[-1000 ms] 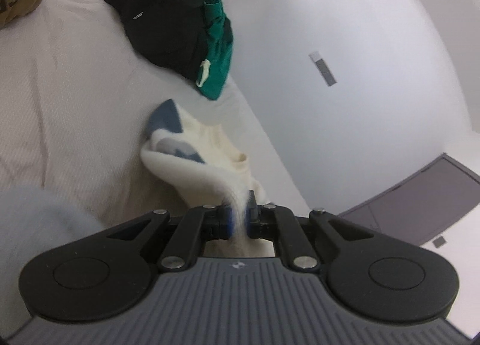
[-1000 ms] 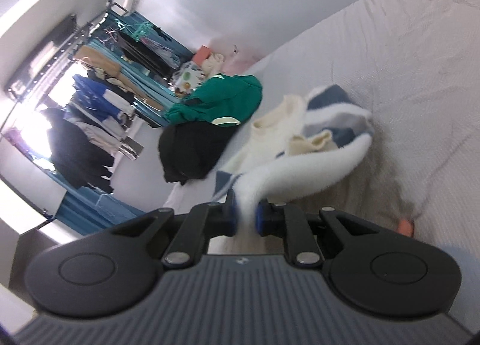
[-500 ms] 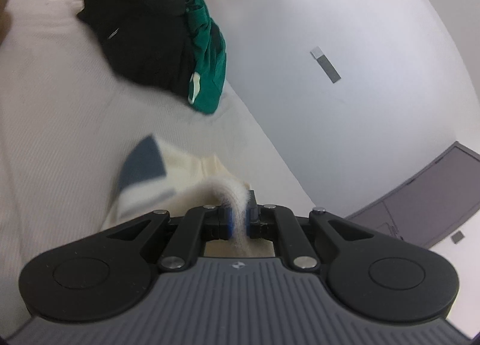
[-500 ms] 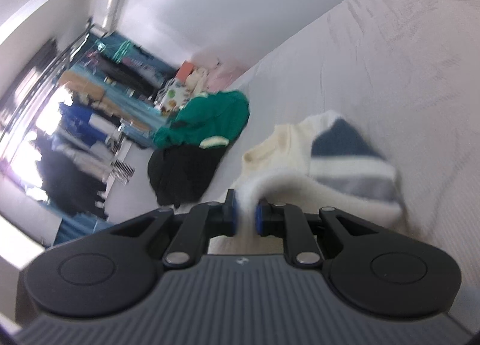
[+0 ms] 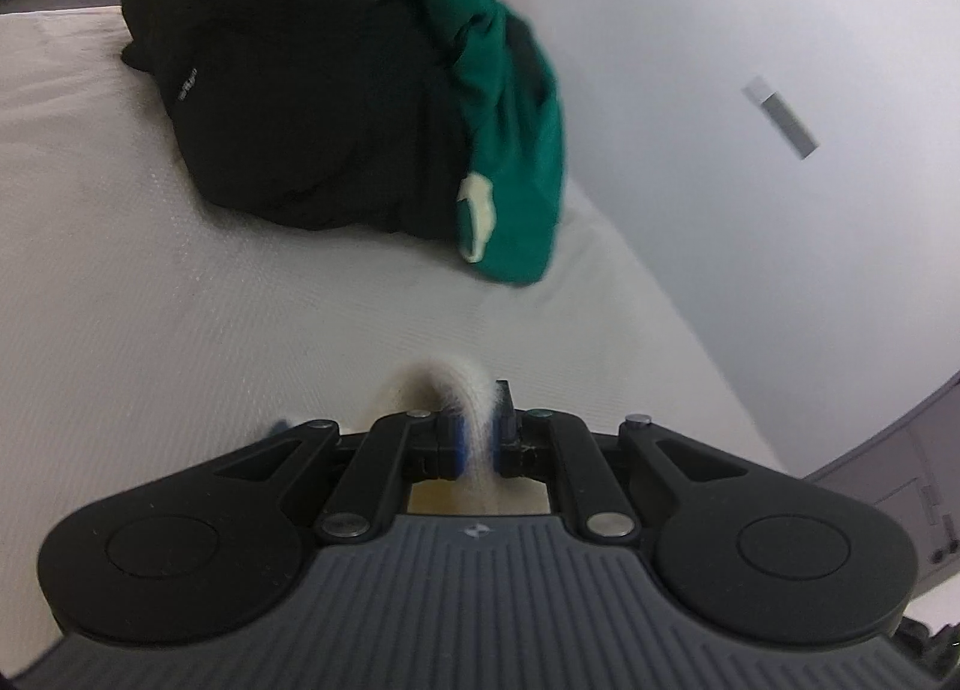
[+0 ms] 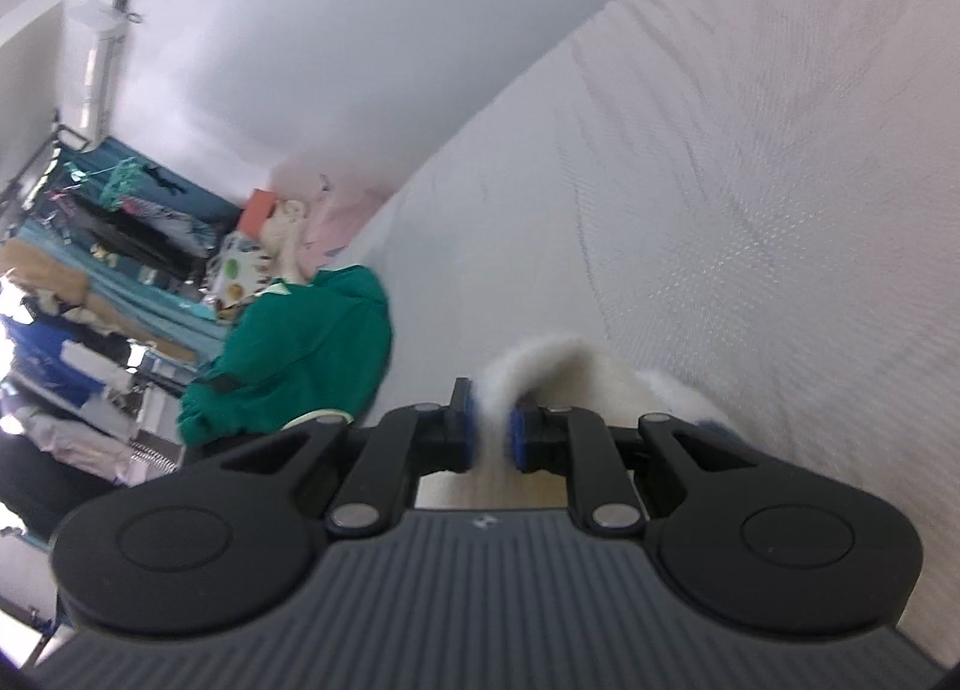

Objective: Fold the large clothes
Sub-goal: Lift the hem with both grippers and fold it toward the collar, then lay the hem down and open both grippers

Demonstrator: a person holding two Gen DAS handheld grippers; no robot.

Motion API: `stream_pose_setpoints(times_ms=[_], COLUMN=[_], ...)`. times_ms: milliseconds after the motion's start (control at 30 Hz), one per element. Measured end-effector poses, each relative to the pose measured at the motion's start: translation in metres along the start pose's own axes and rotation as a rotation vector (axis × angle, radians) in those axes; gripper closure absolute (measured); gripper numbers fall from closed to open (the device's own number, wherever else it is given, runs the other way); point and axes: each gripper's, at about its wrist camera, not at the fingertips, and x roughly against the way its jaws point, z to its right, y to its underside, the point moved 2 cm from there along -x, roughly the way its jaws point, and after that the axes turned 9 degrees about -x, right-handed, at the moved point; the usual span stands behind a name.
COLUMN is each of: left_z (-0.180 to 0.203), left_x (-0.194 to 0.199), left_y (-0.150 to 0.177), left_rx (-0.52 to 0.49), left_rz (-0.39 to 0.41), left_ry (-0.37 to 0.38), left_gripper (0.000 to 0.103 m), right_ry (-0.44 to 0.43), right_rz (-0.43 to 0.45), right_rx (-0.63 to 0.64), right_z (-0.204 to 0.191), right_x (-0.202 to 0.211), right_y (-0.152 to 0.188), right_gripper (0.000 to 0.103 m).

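Note:
A cream fluffy sweater with blue-grey stripes is pinched in both grippers. In the left wrist view my left gripper (image 5: 477, 435) is shut on a fold of the sweater (image 5: 447, 384), most of which hangs hidden below the gripper body. In the right wrist view my right gripper (image 6: 493, 432) is shut on another fold of the sweater (image 6: 558, 366), with a bit of blue stripe showing at the right. Both grippers are held above the white bed (image 5: 150, 300).
A black garment (image 5: 312, 96) and a green garment (image 5: 516, 150) lie in a heap at the bed's far end; the green one shows in the right wrist view (image 6: 306, 348). A white wall (image 5: 750, 90) runs along the bed. A clothes rack (image 6: 72, 282) stands beyond.
Both grippers have lifted and moved toward the clothes heap, carrying the sweater. The sweater's body, spread out in front before, has dropped out of sight below the grippers.

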Motion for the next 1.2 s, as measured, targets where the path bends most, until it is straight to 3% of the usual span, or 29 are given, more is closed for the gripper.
stream_pose_setpoints(times_ms=[233,467,933,1000,1100,1200], left_z=[-0.01,-0.029,-0.024,-0.019,-0.013,-0.004], left_x=[-0.091,-0.148,-0.153,-0.149,-0.135,-0.115], left_y=[-0.001,0.013,0.025,0.026,0.029,0.033], left_rx=[-0.083,-0.132,-0.205,-0.222,-0.235,-0.244], left_rz=[-0.034,-0.079,-0.096,-0.092,-0.082,-0.06], left_ry=[-0.033,-0.045,-0.048,-0.044,-0.029,0.0], left_gripper=[0.094,0.093,0.09,0.08,0.047,0.04], right_ry=[0.042,0.016,0.005,0.008,0.006,-0.004], right_rz=[-0.021,-0.058,-0.078,-0.074,-0.076,-0.069], right_rx=[0.011,-0.048,-0.002,0.028,0.082,0.156], right_z=[0.025,0.064,0.069,0.067,0.059,0.047], right_x=[-0.062,-0.099,-0.097,-0.094,-0.089,-0.077], right_y=[-0.015,-0.023,-0.021,-0.02,-0.017,-0.009], right_gripper=[0.088,0.088,0.087,0.085,0.075,0.045])
